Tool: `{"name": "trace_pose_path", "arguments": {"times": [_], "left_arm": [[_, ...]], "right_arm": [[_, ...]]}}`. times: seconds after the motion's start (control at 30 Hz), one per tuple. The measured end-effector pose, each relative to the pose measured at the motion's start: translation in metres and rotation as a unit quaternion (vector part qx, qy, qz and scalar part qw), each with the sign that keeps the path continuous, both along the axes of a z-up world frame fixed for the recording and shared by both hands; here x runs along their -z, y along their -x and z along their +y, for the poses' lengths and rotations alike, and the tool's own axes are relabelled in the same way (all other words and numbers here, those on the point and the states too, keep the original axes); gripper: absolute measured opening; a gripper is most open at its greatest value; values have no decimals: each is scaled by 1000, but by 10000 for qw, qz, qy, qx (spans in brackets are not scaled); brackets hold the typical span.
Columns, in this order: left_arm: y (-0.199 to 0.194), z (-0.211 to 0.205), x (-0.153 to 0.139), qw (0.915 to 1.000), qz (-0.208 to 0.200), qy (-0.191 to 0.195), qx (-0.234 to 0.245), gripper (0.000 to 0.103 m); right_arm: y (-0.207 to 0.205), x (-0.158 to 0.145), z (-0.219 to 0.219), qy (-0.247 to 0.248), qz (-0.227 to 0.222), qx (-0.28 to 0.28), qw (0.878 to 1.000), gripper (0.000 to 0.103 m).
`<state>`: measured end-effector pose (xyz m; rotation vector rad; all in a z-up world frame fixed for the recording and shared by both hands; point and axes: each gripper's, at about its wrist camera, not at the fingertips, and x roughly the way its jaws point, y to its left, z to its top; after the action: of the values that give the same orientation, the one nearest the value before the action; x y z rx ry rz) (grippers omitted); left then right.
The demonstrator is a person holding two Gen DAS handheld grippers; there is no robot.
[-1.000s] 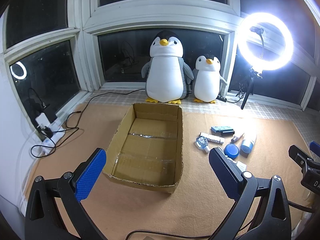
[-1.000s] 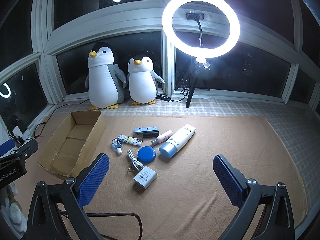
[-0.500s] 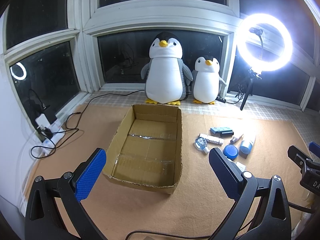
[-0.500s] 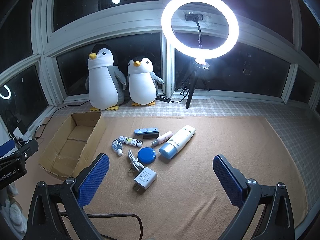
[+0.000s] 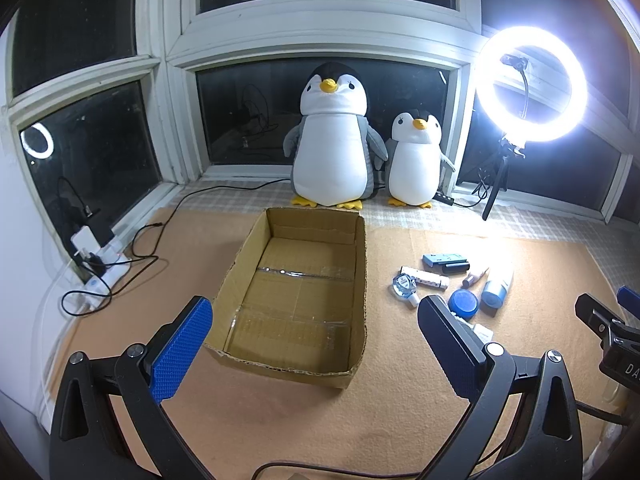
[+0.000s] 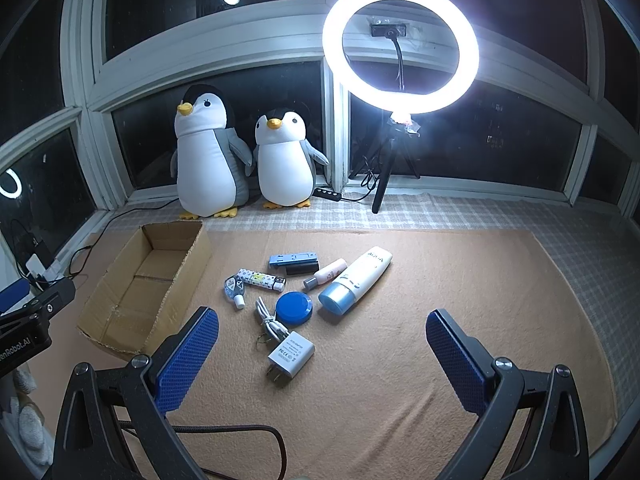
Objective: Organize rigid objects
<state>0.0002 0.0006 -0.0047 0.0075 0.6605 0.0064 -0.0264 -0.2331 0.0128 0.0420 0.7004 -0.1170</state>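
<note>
Beside the empty brown cardboard box (image 6: 144, 288), the white plug-in charger (image 6: 291, 358) should be straddled squarely; both grippers' jaws are held wide, empty.

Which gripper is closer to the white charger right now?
Right. The right gripper hangs open just short of the white charger; the left gripper is off beside it, facing the cardboard box.

An empty open cardboard box (image 6: 136, 292) sits left of a loose cluster: white tube (image 6: 358, 276), blue lid (image 6: 294, 307), charger (image 6: 290, 358).
</note>
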Motion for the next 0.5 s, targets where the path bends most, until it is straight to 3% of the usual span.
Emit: {"name": "trace_pose_path", "arguments": {"times": [0.5], "left_arm": [[-16, 42, 23, 9980, 219, -121, -575, 102]], "right_arm": [[-4, 9, -3, -9, -61, -7, 10000, 102]]}}
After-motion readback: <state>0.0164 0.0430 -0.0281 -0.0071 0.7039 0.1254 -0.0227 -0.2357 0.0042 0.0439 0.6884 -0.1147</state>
